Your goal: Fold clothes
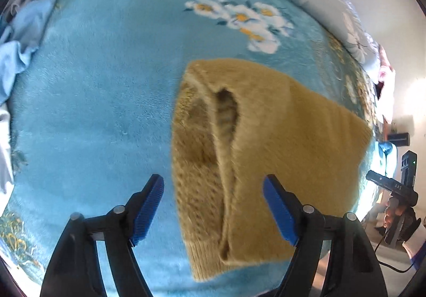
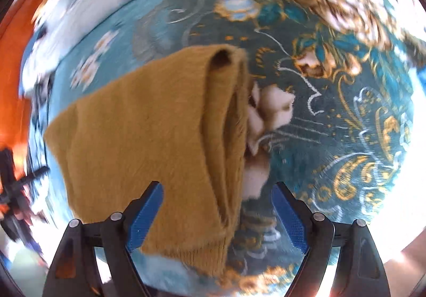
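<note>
The mustard sweater (image 1: pixel 266 142) lies folded on the blue blanket (image 1: pixel 93 110). Left gripper (image 1: pixel 213 206) and right gripper (image 2: pixel 217 214) both gape empty just above its near hem. I'd pinch both hem corners evenly.

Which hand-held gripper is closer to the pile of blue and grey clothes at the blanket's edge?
Left. The pile lies ahead-left of the left hand-held gripper. The right hand-held gripper sits across the mustard sweater, farther away.
</note>
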`<action>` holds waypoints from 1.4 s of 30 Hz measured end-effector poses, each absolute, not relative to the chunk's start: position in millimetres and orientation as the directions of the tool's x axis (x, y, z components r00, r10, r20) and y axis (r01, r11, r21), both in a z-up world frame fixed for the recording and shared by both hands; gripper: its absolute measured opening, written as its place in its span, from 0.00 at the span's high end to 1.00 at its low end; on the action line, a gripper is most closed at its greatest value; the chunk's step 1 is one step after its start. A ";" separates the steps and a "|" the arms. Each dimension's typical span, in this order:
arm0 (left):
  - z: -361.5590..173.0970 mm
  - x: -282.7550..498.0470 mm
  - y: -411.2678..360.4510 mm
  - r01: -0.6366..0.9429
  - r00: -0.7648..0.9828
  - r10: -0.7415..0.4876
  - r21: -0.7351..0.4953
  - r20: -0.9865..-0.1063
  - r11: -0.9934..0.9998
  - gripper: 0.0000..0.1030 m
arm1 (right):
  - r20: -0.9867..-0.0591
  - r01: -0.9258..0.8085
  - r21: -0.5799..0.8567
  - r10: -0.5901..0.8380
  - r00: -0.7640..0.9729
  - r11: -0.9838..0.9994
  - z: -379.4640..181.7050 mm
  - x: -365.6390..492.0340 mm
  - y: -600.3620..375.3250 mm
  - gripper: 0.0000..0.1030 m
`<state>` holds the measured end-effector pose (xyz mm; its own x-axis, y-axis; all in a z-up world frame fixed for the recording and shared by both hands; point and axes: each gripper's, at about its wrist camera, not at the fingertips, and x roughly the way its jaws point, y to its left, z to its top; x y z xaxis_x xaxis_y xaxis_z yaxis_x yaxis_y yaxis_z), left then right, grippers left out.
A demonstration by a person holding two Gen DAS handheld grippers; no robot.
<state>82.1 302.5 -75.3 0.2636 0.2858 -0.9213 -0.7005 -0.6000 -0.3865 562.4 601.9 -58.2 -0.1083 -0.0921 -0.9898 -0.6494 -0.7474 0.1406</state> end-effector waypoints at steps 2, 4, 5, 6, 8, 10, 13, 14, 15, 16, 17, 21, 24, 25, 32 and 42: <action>-86.0 77.7 307.5 -0.690 0.281 0.277 -0.394 -0.919 -0.607 0.24 | -0.988 -0.670 0.153 -0.099 -0.118 -0.726 -71.7 556.8 613.2 0.17; -93.8 76.3 311.7 -0.677 0.299 0.276 -0.407 -0.913 -0.613 0.24 | -0.986 -0.681 0.167 -0.112 -0.125 -0.712 -82.2 552.2 619.0 0.17; -96.9 76.6 313.8 -0.673 0.307 0.275 -0.412 -0.911 -0.615 0.24 | -0.985 -0.687 0.174 -0.119 -0.127 -0.706 -87.4 549.9 621.7 0.17; -100.1 76.8 315.8 -0.668 0.314 0.273 -0.416 -0.909 -0.617 0.24 | -0.984 -0.687 0.179 -0.127 -0.127 -0.704 -92.5 546.9 623.2 0.17; -105.2 77.9 319.8 -0.654 0.336 0.277 -0.435 -0.900 -0.619 0.24 | -0.980 -0.689 0.200 -0.154 -0.128 -0.697 -102.7 540.2 625.8 0.17; -108.7 79.6 323.2 -0.643 0.350 0.275 -0.444 -0.895 -0.624 0.24 | -0.976 -0.675 0.217 -0.178 -0.127 -0.705 -107.6 533.7 623.2 0.21; -113.5 79.9 325.8 -0.617 0.368 0.278 -0.457 -0.887 -0.641 0.25 | -0.974 -0.662 0.224 -0.195 -0.119 -0.715 -113.8 523.8 617.3 0.34; -114.7 78.4 325.2 -0.598 0.374 0.287 -0.465 -0.882 -0.652 0.25 | -0.974 -0.669 0.221 -0.196 -0.114 -0.710 -114.9 522.6 617.4 0.37; -115.7 76.0 323.2 -0.569 0.381 0.307 -0.483 -0.872 -0.665 0.26 | -0.973 -0.676 0.223 -0.199 -0.115 -0.702 -115.1 523.0 618.4 0.43; -117.0 73.6 320.9 -0.538 0.388 0.328 -0.500 -0.861 -0.678 0.26 | -0.972 -0.684 0.226 -0.203 -0.115 -0.694 -115.7 523.0 619.9 0.53; -119.0 70.6 317.7 -0.501 0.392 0.349 -0.516 -0.851 -0.695 0.28 | -0.970 -0.687 0.236 -0.213 -0.120 -0.687 -115.2 522.9 620.3 0.57; -120.9 69.5 314.3 -0.445 0.378 0.371 -0.518 -0.848 -0.731 0.66 | -0.959 -0.692 0.274 -0.244 -0.144 -0.668 -110.3 523.0 621.0 0.78; -105.2 79.6 323.6 -0.480 0.355 0.389 -0.523 -0.850 -0.705 0.80 | -0.959 -0.690 0.277 -0.237 -0.155 -0.668 -101.3 523.4 621.5 0.80; -97.8 82.7 326.7 -0.489 0.345 0.401 -0.527 -0.849 -0.695 0.81 | -0.959 -0.690 0.278 -0.235 -0.158 -0.669 -98.3 523.6 621.6 0.81; -52.5 64.4 351.3 -0.543 0.307 0.494 -0.576 -0.813 -0.611 0.82 | -0.952 -0.642 0.303 -0.197 -0.234 -0.705 -58.7 504.7 629.3 0.82; -38.5 35.6 428.2 -0.656 0.256 0.479 -0.515 -0.840 -0.552 0.81 | -0.951 -0.620 0.274 -0.113 -0.286 -0.735 -43.2 439.4 675.6 0.82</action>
